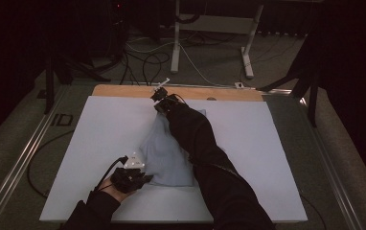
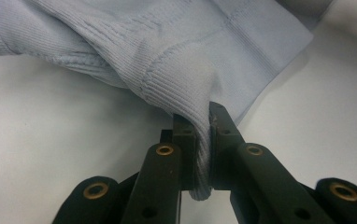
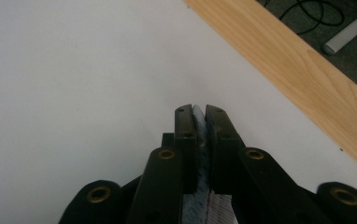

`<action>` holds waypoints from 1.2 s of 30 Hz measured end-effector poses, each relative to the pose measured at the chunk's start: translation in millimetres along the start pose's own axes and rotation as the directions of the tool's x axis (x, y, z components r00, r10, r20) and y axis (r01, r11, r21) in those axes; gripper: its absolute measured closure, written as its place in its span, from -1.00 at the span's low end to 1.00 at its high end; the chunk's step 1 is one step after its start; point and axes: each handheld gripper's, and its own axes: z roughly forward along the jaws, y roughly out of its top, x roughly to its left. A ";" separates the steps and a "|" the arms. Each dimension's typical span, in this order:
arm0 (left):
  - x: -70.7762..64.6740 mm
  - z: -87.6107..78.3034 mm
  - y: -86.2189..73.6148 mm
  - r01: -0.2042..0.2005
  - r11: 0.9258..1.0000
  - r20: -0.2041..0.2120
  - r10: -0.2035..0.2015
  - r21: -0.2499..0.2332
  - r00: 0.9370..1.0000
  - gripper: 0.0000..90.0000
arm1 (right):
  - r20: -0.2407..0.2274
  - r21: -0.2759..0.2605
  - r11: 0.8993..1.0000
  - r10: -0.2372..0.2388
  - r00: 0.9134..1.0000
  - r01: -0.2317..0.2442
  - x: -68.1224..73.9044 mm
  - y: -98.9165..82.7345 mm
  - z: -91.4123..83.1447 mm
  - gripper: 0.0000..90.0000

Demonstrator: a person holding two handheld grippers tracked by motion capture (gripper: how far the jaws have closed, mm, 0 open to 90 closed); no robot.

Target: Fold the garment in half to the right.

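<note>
The pale blue garment [image 1: 164, 153] on the white worktop [image 1: 99, 129] is pinched at both ends by left gripper [image 1: 142, 178] and right gripper [image 1: 158, 101], stretching likely next, evenly.

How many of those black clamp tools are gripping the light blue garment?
2. The left hand-held gripper pinches the light blue garment at its near corner; the right hand-held gripper pinches its far end, near the table's wooden edge.
</note>
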 end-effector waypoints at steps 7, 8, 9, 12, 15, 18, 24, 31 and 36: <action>-5.7 -2.7 8.0 -0.020 1.000 0.004 0.020 -0.001 1.000 0.90 | -0.005 -0.022 1.000 0.005 1.000 -0.005 -4.5 1.1 -10.0 0.89; -6.9 -3.0 9.7 -0.028 1.000 0.003 0.028 -0.002 1.000 0.90 | -0.003 -0.024 1.000 0.003 1.000 -0.003 -5.7 1.3 -13.5 0.89; -9.0 -3.2 13.0 -0.040 0.999 0.004 0.040 -0.002 0.999 0.90 | -0.004 -0.026 1.000 0.009 1.000 -0.009 -6.8 1.4 -15.8 0.89; -11.4 -3.0 16.3 -0.049 0.999 0.003 0.049 0.001 0.999 0.90 | -0.007 -0.037 0.999 0.011 1.000 -0.011 -9.9 1.0 -21.4 0.89; -14.2 -2.7 21.6 -0.062 0.998 0.004 0.062 0.002 0.998 0.90 | -0.004 -0.048 0.999 0.017 1.000 -0.017 -13.9 0.8 -27.9 0.89; -16.2 -1.8 26.9 -0.077 0.997 0.003 0.077 0.016 0.997 0.90 | -0.003 -0.051 0.998 0.022 1.000 -0.022 -16.3 -0.5 -31.7 0.89; -23.7 3.0 40.5 -0.113 0.993 0.007 0.113 0.029 0.994 0.90 | 0.001 -0.059 0.998 0.038 0.999 -0.038 -25.7 -7.7 -42.9 0.89; -32.2 6.9 54.7 -0.144 0.989 0.015 0.143 0.036 0.990 0.90 | -0.005 -0.085 0.995 0.051 0.999 -0.051 -35.6 -14.2 -53.8 0.88; -39.9 11.2 68.8 -0.170 0.985 0.026 0.169 0.032 0.985 0.90 | 0.022 -0.079 0.995 0.066 0.998 -0.064 -44.8 -20.7 -62.4 0.88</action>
